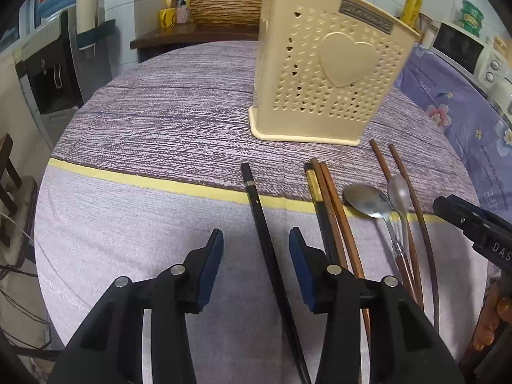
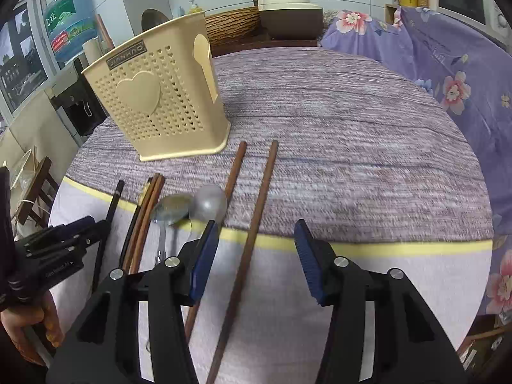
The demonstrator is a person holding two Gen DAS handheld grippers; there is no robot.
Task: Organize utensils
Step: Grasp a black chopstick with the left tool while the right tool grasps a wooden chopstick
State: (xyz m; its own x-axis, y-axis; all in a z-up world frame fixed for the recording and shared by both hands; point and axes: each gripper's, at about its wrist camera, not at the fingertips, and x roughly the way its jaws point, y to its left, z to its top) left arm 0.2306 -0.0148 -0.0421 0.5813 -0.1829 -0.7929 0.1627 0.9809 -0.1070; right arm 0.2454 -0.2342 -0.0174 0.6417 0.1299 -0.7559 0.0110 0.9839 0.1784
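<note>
The left wrist view shows the left gripper (image 1: 256, 240) with its fingers spread wide, a single black chopstick (image 1: 260, 220) lying on the tablecloth (image 1: 144, 121) in the gap between them, touched by neither pad. Only this view shows the black stick along its length; the right wrist view catches it (image 2: 110, 214) partly behind the left gripper (image 2: 64, 233), which enters at the left edge, its spread not readable from there. The right gripper (image 2: 256, 235) is also wide open, and a long brown chopstick (image 2: 252, 233) runs up between its fingers, untouched. In the left view only the tip of the right gripper (image 1: 470, 217) shows at the right edge.

The utensil holder (image 1: 323, 73) is a cream plastic box pierced with small heart-shaped holes, a raised heart on its front and a nameplate near the rim. It stands upright on the cloth beyond the utensils. The right view alone shows a spoon shape moulded on its side (image 2: 204, 67).

Between the two grippers lie a close bundle of brown chopsticks (image 1: 332, 204) with a dark one against it, then two metal spoons (image 1: 380, 201), bowls side by side and touching, crossing a second long brown chopstick (image 2: 235, 166)
</note>
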